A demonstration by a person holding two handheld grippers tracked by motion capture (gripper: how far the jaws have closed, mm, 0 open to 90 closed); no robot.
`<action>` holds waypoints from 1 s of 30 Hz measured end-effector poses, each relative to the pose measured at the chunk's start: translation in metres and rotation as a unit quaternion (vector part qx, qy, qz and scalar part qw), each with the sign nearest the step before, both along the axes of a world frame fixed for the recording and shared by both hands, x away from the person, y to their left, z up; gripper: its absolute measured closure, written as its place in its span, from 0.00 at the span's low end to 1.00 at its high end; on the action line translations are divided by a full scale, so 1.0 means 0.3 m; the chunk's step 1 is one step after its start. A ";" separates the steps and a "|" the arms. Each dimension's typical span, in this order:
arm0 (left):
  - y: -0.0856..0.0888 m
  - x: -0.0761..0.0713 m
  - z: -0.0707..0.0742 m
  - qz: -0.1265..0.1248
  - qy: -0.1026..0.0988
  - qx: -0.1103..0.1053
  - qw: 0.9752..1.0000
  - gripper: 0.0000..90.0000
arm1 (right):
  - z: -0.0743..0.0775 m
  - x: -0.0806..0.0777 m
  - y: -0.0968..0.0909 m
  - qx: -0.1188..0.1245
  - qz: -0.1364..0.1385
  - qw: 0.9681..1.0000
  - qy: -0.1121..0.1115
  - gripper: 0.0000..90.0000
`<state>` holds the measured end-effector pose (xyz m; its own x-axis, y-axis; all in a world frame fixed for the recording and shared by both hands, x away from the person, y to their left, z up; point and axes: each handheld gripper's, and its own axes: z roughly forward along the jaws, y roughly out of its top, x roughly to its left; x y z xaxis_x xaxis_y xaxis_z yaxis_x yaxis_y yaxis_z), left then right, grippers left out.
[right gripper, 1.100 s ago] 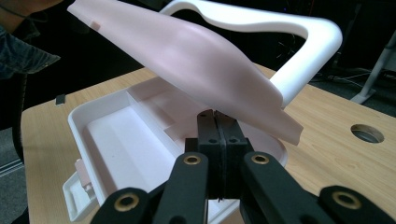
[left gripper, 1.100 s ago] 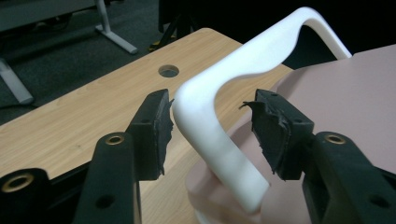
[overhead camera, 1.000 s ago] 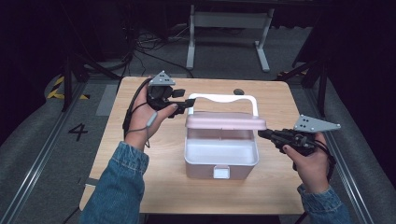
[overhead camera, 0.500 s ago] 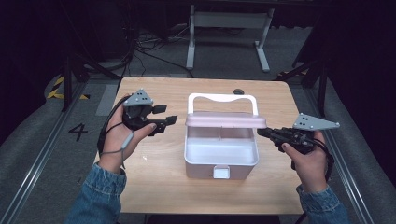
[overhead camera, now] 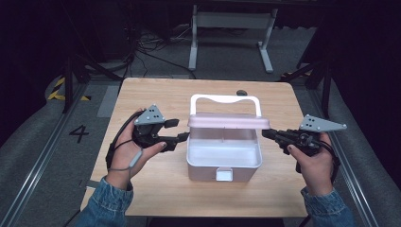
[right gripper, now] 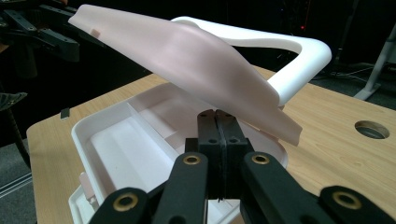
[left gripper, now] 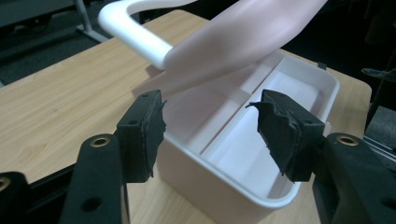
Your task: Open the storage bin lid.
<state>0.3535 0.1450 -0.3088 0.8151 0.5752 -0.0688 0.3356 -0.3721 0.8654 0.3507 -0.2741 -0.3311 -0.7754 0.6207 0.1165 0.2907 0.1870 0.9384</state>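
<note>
The left gripper [left gripper: 210, 135], its jaws just having opened with nothing between them, faces the near wall of the white box [left gripper: 219, 186]; the pink lid [left gripper: 243, 39] tilts above. The right gripper [right gripper: 217, 123], jaws closed, apparently props the lid's edge from below. Best take the lid squarely before the prop leaves.
</note>
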 end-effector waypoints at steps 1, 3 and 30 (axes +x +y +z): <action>-0.009 0.002 -0.001 0.001 -0.006 0.003 1.000 0.46 | 0.000 0.000 -0.001 0.001 0.001 1.000 0.001 1.00; -0.029 0.005 -0.003 -0.002 -0.013 0.005 1.000 0.45 | 0.000 0.002 -0.001 0.003 0.002 1.000 0.003 1.00; -0.147 0.077 -0.004 0.021 -0.064 0.008 0.998 0.42 | -0.008 0.009 0.006 0.015 0.008 1.000 0.015 0.93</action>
<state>0.3765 0.1009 -0.3098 0.7913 0.6099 0.0437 0.2392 -0.3746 0.8958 0.3533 -0.2723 -0.3334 -0.7805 0.6046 0.1587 0.3167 0.1636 0.9343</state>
